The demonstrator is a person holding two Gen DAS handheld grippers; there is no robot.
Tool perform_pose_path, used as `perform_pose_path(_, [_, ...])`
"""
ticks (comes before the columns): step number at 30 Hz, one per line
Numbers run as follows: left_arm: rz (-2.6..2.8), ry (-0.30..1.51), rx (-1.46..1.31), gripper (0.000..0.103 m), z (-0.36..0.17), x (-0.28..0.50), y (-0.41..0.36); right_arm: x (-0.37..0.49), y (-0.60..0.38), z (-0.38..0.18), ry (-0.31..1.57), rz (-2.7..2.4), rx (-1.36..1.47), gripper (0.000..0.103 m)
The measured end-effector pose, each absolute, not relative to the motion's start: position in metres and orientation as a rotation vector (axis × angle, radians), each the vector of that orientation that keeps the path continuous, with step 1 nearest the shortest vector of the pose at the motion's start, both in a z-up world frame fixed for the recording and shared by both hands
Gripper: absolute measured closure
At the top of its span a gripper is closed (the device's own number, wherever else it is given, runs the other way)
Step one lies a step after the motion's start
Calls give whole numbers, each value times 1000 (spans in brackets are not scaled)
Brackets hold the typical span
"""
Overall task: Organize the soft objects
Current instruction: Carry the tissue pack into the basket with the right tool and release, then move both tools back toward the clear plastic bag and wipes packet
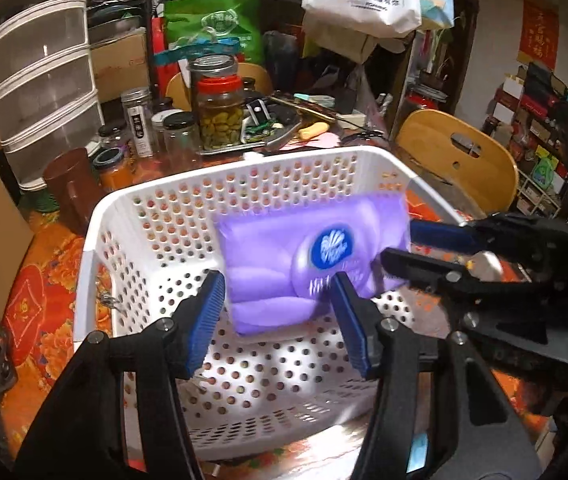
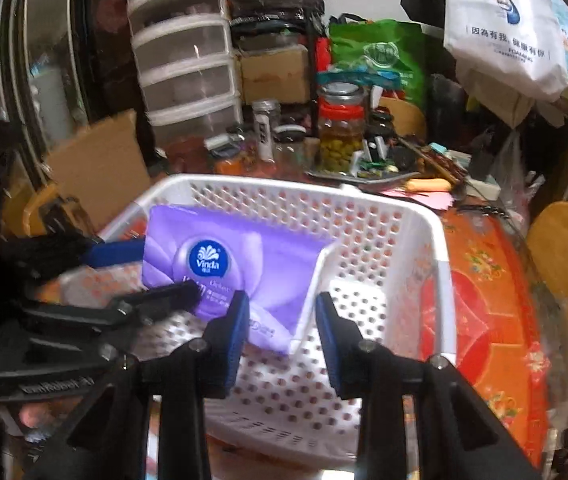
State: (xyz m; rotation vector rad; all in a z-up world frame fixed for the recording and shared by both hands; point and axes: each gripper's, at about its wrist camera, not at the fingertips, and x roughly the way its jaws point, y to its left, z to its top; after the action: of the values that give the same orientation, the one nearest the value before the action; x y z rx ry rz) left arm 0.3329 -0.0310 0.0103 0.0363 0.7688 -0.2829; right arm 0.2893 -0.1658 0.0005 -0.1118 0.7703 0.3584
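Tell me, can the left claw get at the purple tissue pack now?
Probably yes: the purple tissue pack lies between the fingers of the left claw above the white basket, nothing blocking. The right claw seems to hold its other end.

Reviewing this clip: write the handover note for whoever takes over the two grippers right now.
Left gripper: jaws apart, pads flanking one end of the purple tissue pack; contact unclear.
Right gripper: jaws apart at the pack's other end; grip unclear.
Pack: tilted inside the white basket, which stands on the orange-clothed table.
Done: pack brought into the basket.
Left: probably let go, withdraw both grippers, then look for other soft items.
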Motion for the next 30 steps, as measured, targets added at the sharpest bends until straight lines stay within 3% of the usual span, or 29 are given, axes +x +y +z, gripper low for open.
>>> perform_pose_path(1, [-273, 773, 38, 45, 7, 336, -29, 286, -169, 5, 745, 275, -149, 70])
perform_pose_path(3, [-246, 768, 47, 23, 10, 333, -23, 281, -183, 15, 721, 242, -109, 61])
perform_pose_path(4, [-240, 757, 49, 9, 14, 329, -16, 277, -194, 23, 705, 221, -79, 43])
perform_pose_path(5, [-230, 747, 50, 3, 20, 326, -11, 274, -198, 27, 693, 215, -68, 34])
perform_pose_path(9, [-160, 695, 59, 3, 38, 302, 10, 254, -215, 41, 675, 211, -39, 29])
perform_pose_path(19, [-111, 683, 106, 0, 54, 211, 20, 178, -216, 38, 665, 322, -12, 28])
perform_pose_path(30, [-95, 750, -7, 0, -6, 146, 48, 129, -196, -17, 722, 412, 20, 27])
